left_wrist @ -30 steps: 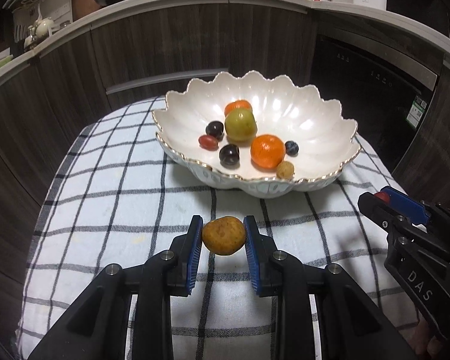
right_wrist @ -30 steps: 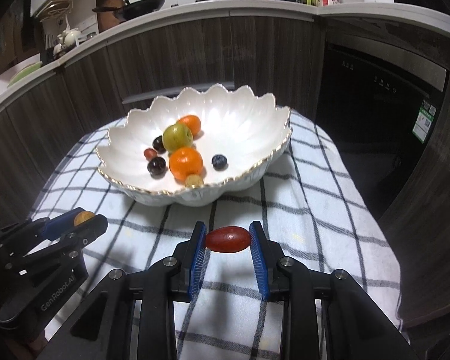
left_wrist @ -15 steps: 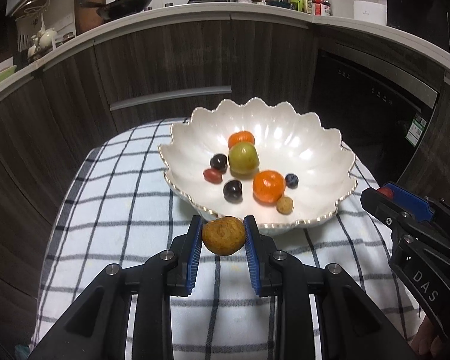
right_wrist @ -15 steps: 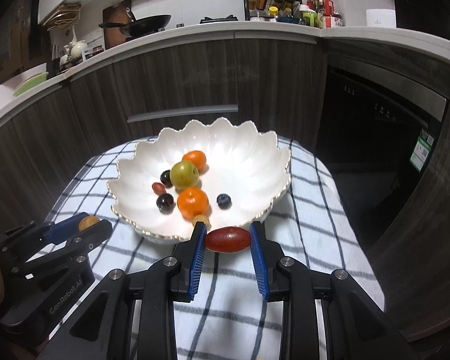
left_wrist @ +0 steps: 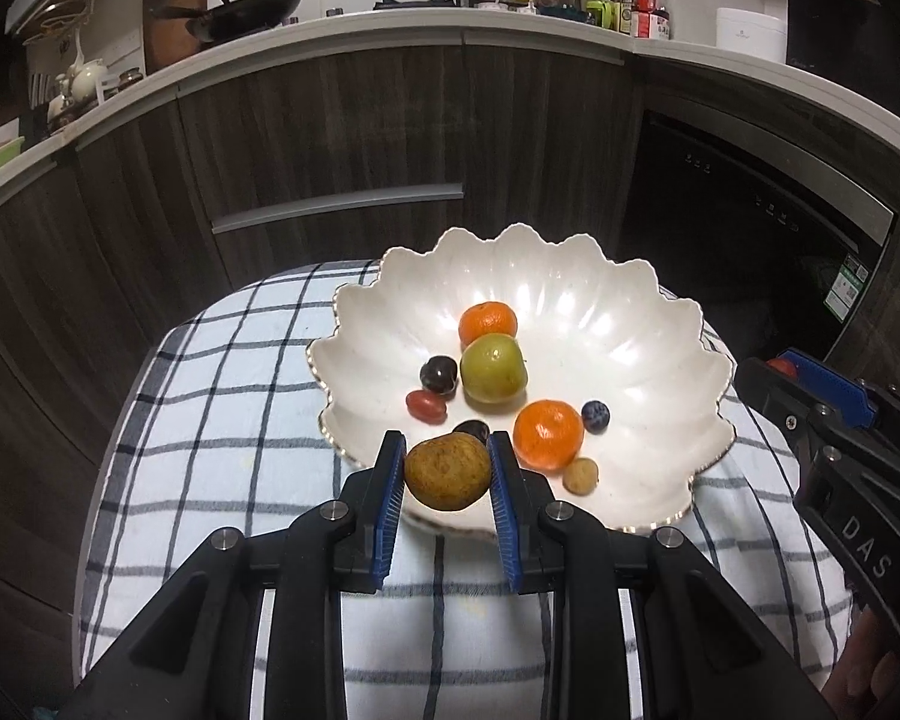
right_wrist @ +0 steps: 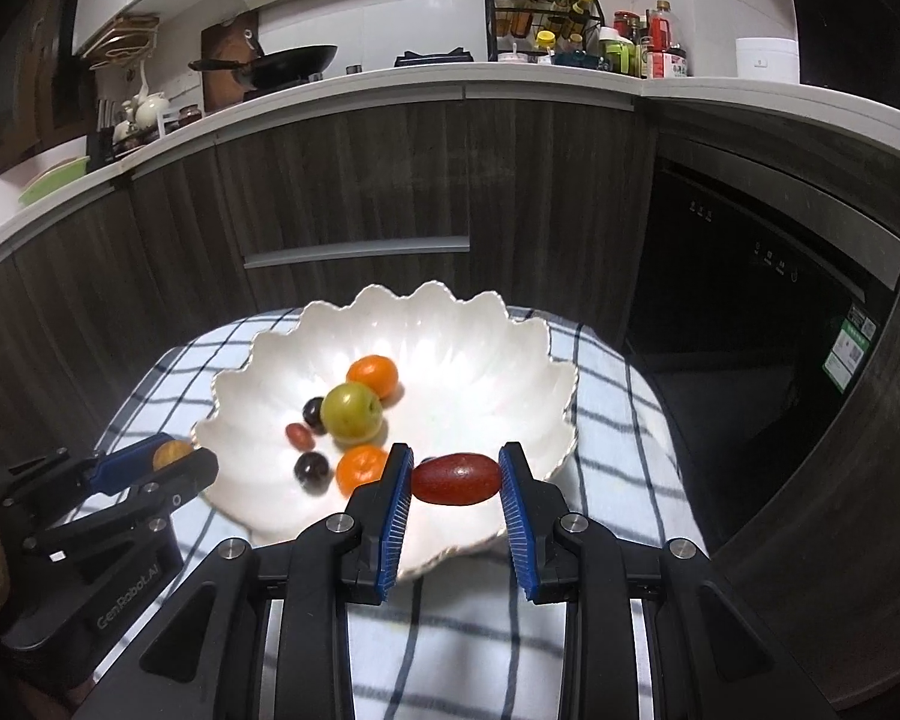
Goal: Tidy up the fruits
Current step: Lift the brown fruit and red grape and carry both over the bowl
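A white scalloped bowl (left_wrist: 642, 324) (right_wrist: 480, 348) stands on a checked cloth and holds two oranges, a green fruit (left_wrist: 492, 367), dark plums, a red oval fruit, a blueberry and a small tan fruit. My left gripper (left_wrist: 447, 471) is shut on a brown round fruit (left_wrist: 447, 471), held over the bowl's near rim. My right gripper (right_wrist: 456, 479) is shut on a red oval fruit (right_wrist: 457, 478), held above the bowl's near right edge. Each gripper also shows in the other's view, the right one (left_wrist: 810, 387) and the left one (right_wrist: 168, 462).
The checked cloth (left_wrist: 222, 396) covers a small round table. Dark wooden cabinets (left_wrist: 342, 138) curve close behind it, with a dark appliance front (left_wrist: 744, 222) at right. A counter above carries a pan and bottles.
Both grippers have risen and moved forward with their fruits, from over the cloth in front of the bowl to over the bowl's near rim.
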